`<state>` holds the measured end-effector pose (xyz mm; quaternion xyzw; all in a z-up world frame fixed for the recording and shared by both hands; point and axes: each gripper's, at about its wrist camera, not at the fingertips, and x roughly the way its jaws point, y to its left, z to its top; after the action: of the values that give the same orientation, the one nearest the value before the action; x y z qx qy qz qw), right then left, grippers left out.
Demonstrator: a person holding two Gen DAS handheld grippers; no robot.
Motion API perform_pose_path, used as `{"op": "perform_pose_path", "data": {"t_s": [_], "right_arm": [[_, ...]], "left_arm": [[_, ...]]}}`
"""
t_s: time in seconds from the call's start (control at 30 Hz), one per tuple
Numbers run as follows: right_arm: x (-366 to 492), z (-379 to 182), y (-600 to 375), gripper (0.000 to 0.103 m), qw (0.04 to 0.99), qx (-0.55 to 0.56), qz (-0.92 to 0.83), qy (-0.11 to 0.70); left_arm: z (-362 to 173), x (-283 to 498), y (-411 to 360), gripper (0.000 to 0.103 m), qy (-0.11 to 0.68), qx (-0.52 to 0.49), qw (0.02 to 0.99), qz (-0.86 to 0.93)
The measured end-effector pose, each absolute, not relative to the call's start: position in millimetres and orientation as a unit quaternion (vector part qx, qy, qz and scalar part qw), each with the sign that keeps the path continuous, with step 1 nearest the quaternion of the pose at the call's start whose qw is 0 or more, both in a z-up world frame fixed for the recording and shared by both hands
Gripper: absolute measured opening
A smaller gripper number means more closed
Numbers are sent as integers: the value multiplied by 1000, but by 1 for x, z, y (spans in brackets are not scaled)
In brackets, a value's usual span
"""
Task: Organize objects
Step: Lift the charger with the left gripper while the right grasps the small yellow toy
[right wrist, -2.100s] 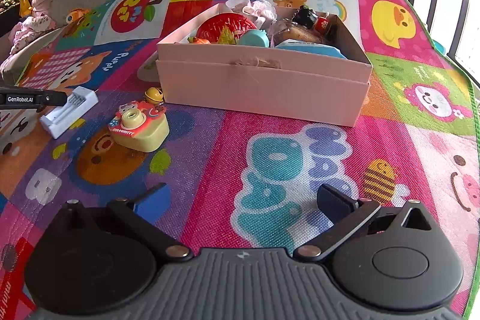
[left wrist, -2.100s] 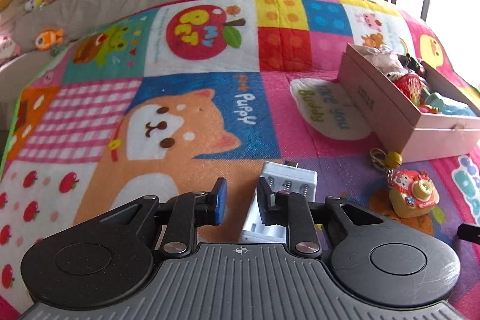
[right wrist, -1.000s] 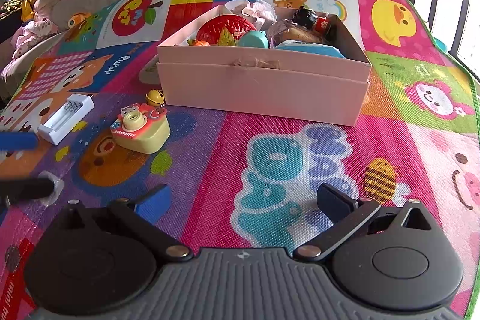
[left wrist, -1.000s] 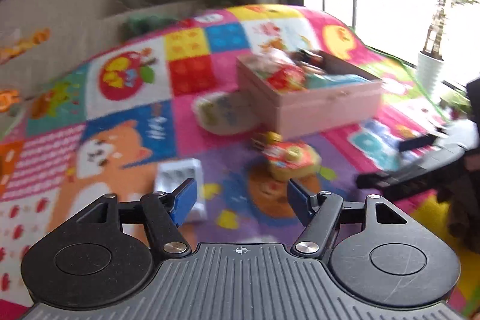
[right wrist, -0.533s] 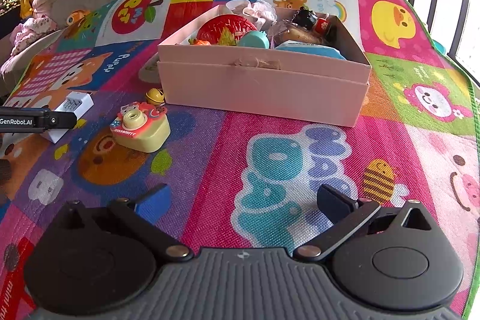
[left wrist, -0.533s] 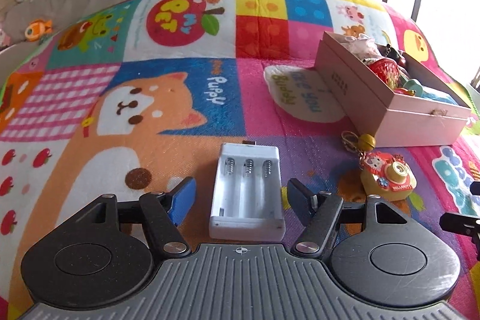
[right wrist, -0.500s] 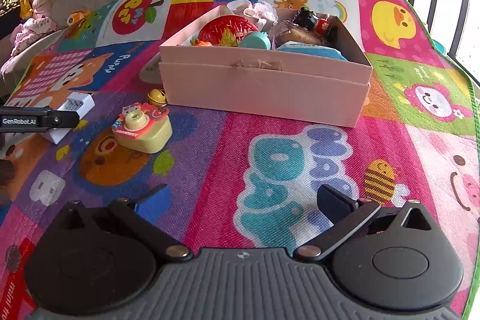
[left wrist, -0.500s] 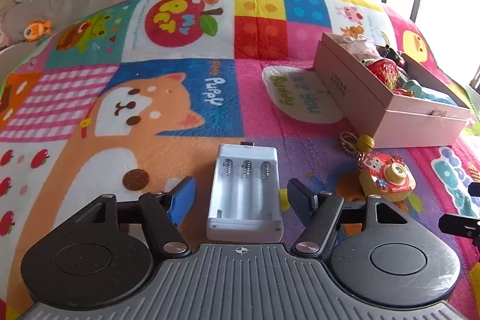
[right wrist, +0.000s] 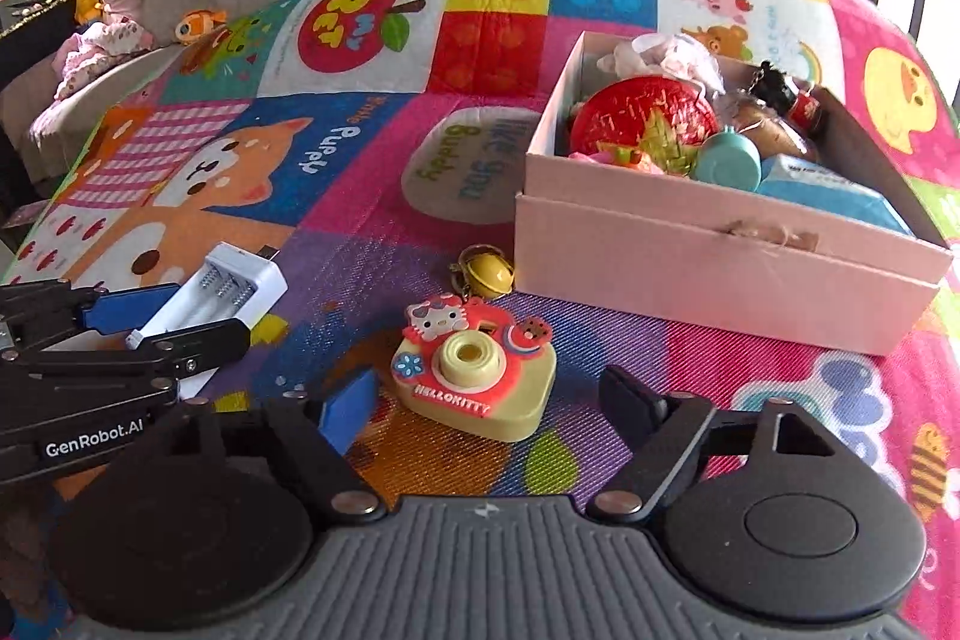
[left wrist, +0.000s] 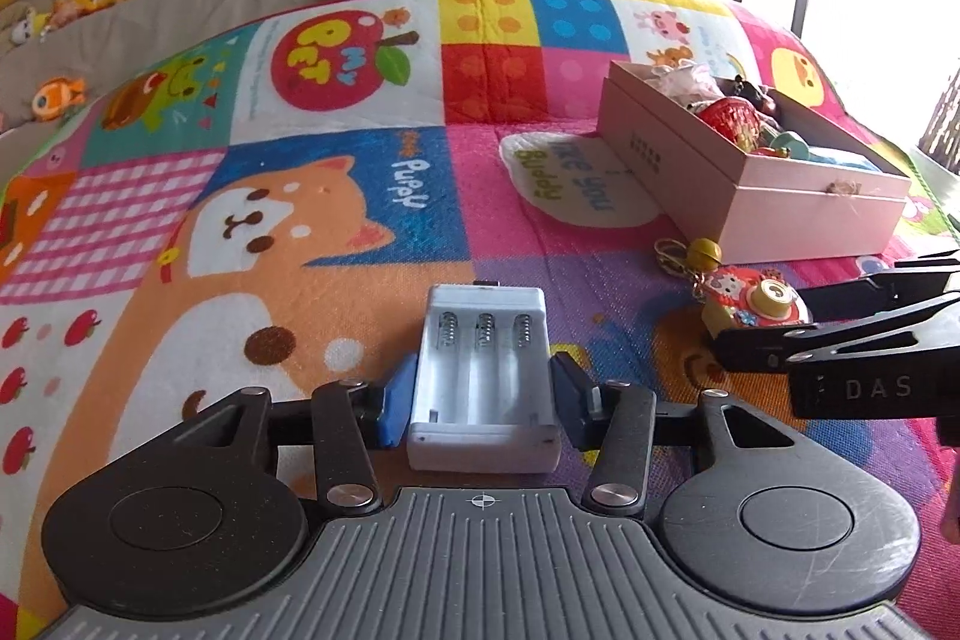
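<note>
A white battery charger [left wrist: 483,376] lies on the colourful play mat [left wrist: 336,232]. My left gripper [left wrist: 483,403] has closed on the charger, one finger on each long side. It also shows in the right wrist view [right wrist: 207,301], with the left gripper [right wrist: 162,322] around it. A yellow and red Hello Kitty toy camera [right wrist: 474,370] with a yellow bell keychain [right wrist: 487,271] lies just ahead of my right gripper [right wrist: 489,400], which is open and empty. The camera also shows in the left wrist view [left wrist: 753,304]. A pink box [right wrist: 720,244] full of toys stands beyond it.
The pink box [left wrist: 744,178] holds a red strawberry toy [right wrist: 645,121], a teal cup [right wrist: 726,157] and other small items. A sofa with plush toys [right wrist: 198,22] runs along the mat's far left. A window is on the right.
My left gripper has closed in on the battery charger, fingers now against its sides. My right gripper has moved left and forward, bringing the toy camera between its open fingers.
</note>
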<state>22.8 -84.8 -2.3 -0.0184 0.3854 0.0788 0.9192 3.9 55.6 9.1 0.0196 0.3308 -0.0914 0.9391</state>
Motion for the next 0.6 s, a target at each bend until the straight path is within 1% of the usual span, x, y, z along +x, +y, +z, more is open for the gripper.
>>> {"op": "perform_pose_path", "data": {"t_s": [0.03, 0.23, 0.27, 0.3, 0.33, 0.47, 0.53, 0.6], "right_arm": [[19, 2, -87, 57, 918, -18, 83, 388], [-36, 42, -129, 56, 930, -17, 83, 357], [-47, 49, -138, 53, 933, -17, 78, 351], [-58, 56, -148, 42, 935, -19, 74, 345], [-67, 63, -157, 25, 937, -20, 67, 341], [-102, 92, -197, 25, 958, -3, 33, 283], [-110, 96, -211, 25, 962, 3, 29, 270], [-117, 92, -220, 33, 963, 10, 24, 270]], "left_arm": [[9, 4, 56, 53, 331, 20, 939, -91], [10, -9, 54, 53, 335, 33, 936, -104], [11, -16, 55, 53, 337, 24, 934, -115], [12, -22, 58, 53, 338, 11, 932, -130], [13, -29, 60, 53, 340, -2, 929, -148], [21, -44, 58, 52, 347, -9, 923, -164], [27, -46, 55, 52, 343, -9, 925, -162], [34, -46, 51, 52, 339, -13, 926, -166]]}}
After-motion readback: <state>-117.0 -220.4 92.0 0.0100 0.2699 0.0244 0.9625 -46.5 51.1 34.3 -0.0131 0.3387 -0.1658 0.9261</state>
